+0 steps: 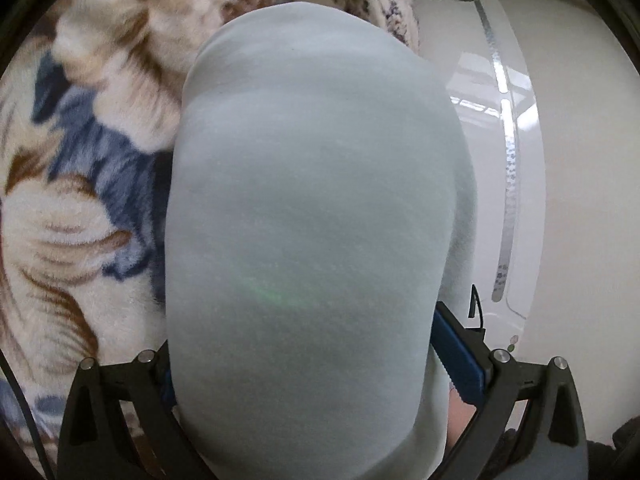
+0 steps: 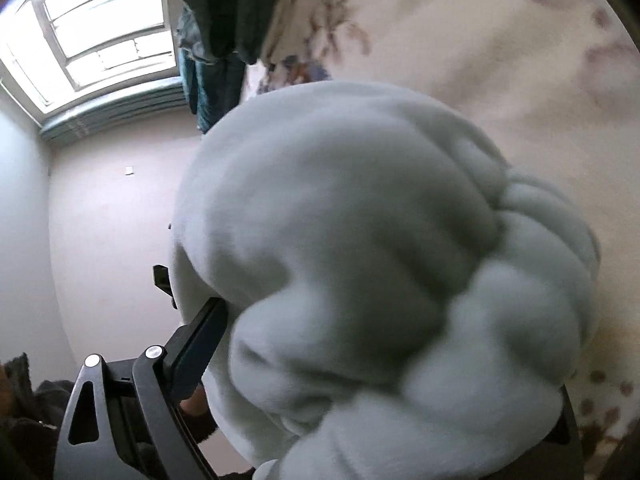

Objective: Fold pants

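The pale grey-white pants fill the middle of the left wrist view as a smooth stretched panel draped over my left gripper, which is shut on the cloth; only its right blue-padded finger shows. In the right wrist view the pants hang bunched in thick folds over my right gripper, which is shut on them; its left finger shows at the cloth's edge. The fingertips of both are hidden by fabric. Both grippers hold the pants lifted above the bed.
A plush blanket with a tiger print lies below at left. A white glossy wardrobe door is at right. A floral bedsheet lies behind the pants. A window and hanging dark clothes are at the back.
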`<state>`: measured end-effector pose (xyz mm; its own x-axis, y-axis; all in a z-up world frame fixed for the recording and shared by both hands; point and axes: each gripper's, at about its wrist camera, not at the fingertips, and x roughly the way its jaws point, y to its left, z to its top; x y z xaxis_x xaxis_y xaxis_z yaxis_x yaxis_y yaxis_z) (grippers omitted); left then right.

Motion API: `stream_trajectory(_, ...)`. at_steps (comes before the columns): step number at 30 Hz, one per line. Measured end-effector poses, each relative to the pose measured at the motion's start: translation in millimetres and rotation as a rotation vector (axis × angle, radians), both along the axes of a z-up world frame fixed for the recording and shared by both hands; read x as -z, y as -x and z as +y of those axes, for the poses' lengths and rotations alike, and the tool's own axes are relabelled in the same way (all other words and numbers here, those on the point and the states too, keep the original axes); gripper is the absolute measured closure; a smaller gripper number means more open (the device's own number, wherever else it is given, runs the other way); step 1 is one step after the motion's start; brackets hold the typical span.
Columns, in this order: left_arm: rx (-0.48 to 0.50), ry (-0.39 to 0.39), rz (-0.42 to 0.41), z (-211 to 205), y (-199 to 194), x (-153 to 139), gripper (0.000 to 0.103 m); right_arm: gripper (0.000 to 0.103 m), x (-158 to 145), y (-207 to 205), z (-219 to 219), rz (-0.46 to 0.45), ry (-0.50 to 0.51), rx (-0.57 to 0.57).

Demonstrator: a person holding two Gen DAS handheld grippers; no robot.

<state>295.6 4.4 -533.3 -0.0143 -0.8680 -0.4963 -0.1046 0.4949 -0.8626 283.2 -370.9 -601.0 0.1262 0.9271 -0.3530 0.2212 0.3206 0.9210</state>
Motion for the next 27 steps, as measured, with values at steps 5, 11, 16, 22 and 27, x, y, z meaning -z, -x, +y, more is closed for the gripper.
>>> stream_trajectory(5,0.004,-0.009,-0.071,-2.2,-7.2,-39.1,0.000,0.008,-28.9,-7.5,-5.5,-0.030,-0.031,0.027)
stream_trajectory(11,0.014,0.054,-0.079,-24.8,-29.0,-79.6,0.000,0.013,-96.4,-45.5,9.4,-0.142,-0.009,-0.005)
stream_trajectory(16,0.124,-0.317,-0.089,-24.5,-59.8,-36.1,0.002,0.013,-65.1,-68.2,-7.2,0.026,0.363,-0.068)
stream_trajectory(22,0.151,-0.395,-0.054,-4.2,-64.8,9.8,0.000,0.009,11.6,-30.1,-43.6,0.242,0.408,-0.073)
stream_trajectory(27,0.170,-0.356,-0.056,-11.1,-65.7,3.2,0.000,0.063,14.5,14.1,-36.8,0.262,0.231,0.146)
